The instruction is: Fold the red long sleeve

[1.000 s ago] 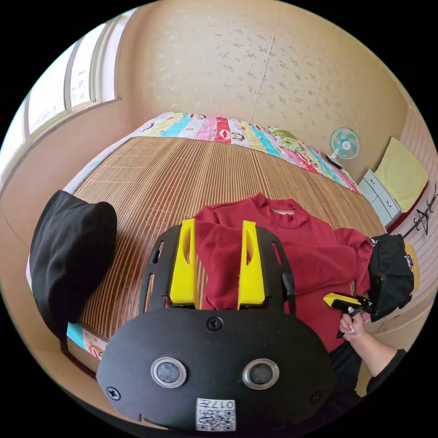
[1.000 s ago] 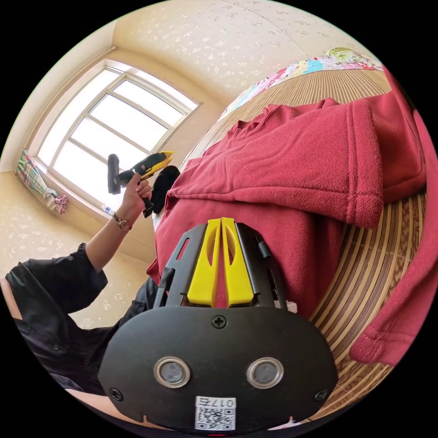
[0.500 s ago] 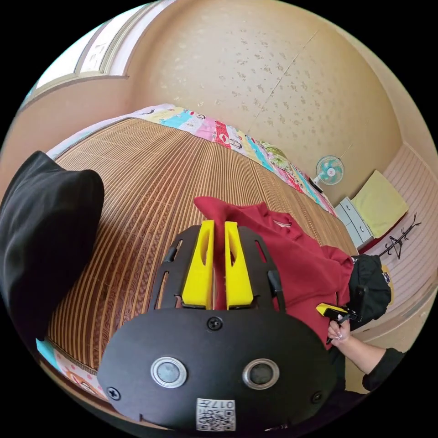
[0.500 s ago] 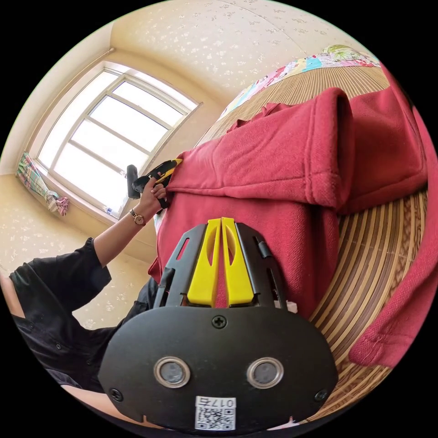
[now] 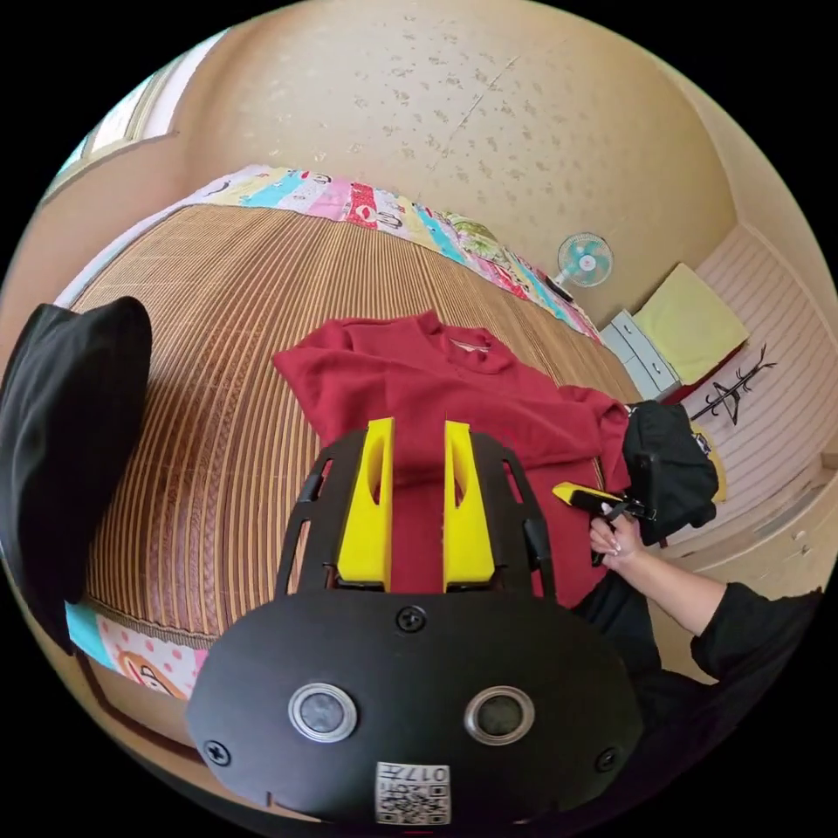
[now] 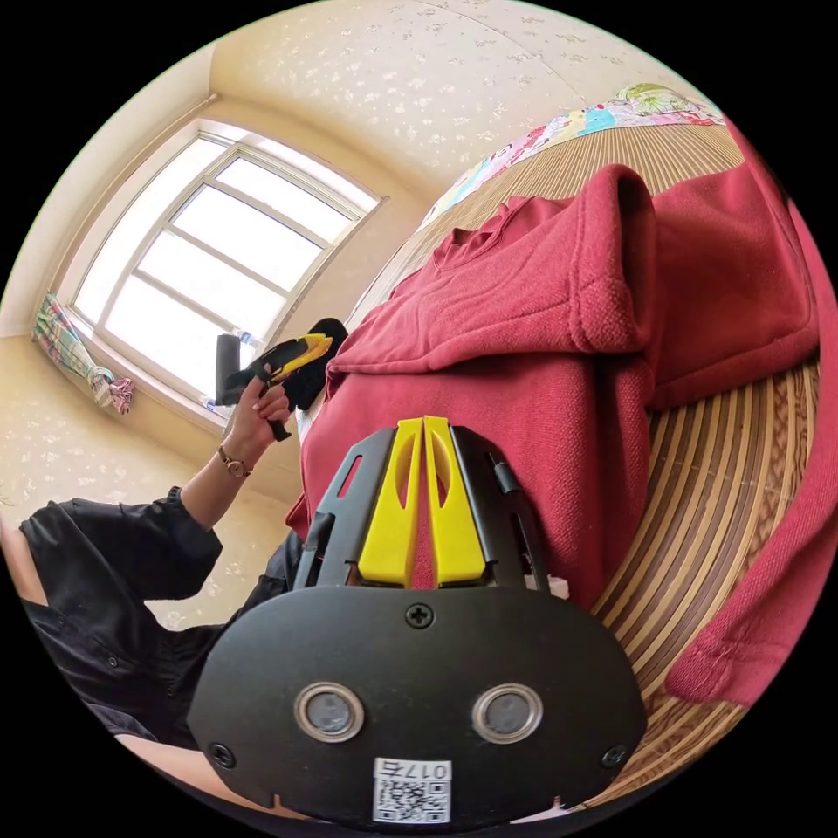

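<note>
While fleecy red long sleeve (image 5: 436, 393) drapes ribbed mat (image 5: 218, 332) | left claw (image 5: 416, 445) parted | right claw (image 6: 423, 436) pinching hem

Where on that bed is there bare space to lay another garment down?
The bamboo mat lies bare between the black cushion and the red long sleeve, and beyond its collar up to the patterned sheet. Near the right claw it is crowded.

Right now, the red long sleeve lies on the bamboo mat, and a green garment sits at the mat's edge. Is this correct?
One detail is wrong: the garment at the edge of the bamboo mat is black, not green, as the left gripper view shows. The red long sleeve does lie on the mat.
</note>
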